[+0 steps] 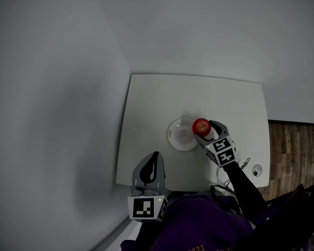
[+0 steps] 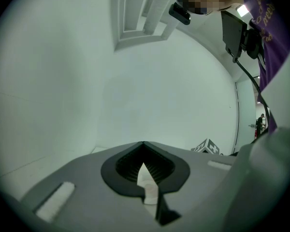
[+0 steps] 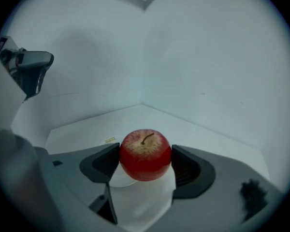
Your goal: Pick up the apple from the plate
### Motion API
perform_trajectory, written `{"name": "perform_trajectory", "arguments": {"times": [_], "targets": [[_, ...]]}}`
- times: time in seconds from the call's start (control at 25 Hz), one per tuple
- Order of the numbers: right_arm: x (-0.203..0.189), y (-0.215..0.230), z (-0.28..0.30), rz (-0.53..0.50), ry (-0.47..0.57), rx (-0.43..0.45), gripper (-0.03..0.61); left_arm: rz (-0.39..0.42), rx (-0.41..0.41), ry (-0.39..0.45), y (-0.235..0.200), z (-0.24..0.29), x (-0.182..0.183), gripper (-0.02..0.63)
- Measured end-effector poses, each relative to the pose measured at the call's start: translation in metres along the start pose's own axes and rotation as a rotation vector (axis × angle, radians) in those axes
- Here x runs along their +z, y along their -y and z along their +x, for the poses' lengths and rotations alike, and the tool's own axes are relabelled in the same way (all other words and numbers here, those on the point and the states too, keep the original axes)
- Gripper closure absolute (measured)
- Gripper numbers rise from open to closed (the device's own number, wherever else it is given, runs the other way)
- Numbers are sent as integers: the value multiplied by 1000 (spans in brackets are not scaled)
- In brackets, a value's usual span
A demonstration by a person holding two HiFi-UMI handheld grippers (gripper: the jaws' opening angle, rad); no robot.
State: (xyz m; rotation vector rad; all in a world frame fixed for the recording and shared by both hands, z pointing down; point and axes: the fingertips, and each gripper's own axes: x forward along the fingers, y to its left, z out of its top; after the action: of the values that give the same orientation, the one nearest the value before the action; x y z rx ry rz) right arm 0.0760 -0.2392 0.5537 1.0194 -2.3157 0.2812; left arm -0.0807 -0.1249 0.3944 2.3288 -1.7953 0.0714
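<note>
**Progress.** The grasp is made. The right gripper (image 1: 202, 128) has its jaws shut against the apple (image 1: 201, 125), one pad on each flank, and the right gripper view confirms contact on both sides of the apple (image 3: 145, 154). In the head view the apple lies over the right edge of the plate (image 1: 178, 135). In the right gripper view a slice of the plate (image 3: 120, 177) shows below and to the left of it. Neither view settles whether the apple is clear of the plate or rests on its rim. Judgement: gripping is complete, and the lift clear of the plate is left to do or barely begun.

**Apple.** It is red and round, with a pale speckled shoulder around a short brown stem. It is upright, stem uppermost. No bruise or cut is visible. It is held at its widest girth, so the hold is judged sound.

**Left gripper.** The left gripper (image 1: 156, 156) is below and left of the plate, well apart from it, at the near edge of the table (image 1: 162, 98). Its jaws are together with nothing between them. It takes no part.
</note>
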Motion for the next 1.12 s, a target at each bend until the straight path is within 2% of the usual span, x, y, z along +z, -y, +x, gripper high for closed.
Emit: {"name": "perform_trajectory", "arguments": {"times": [0.56, 1.12], "targets": [[-21, 48, -18, 69, -6, -119, 219, 1, -17, -11, 6, 5, -2, 607], [-47, 67, -24, 112, -50, -170, 219, 3, -25, -22, 8, 9, -6, 607]]}}
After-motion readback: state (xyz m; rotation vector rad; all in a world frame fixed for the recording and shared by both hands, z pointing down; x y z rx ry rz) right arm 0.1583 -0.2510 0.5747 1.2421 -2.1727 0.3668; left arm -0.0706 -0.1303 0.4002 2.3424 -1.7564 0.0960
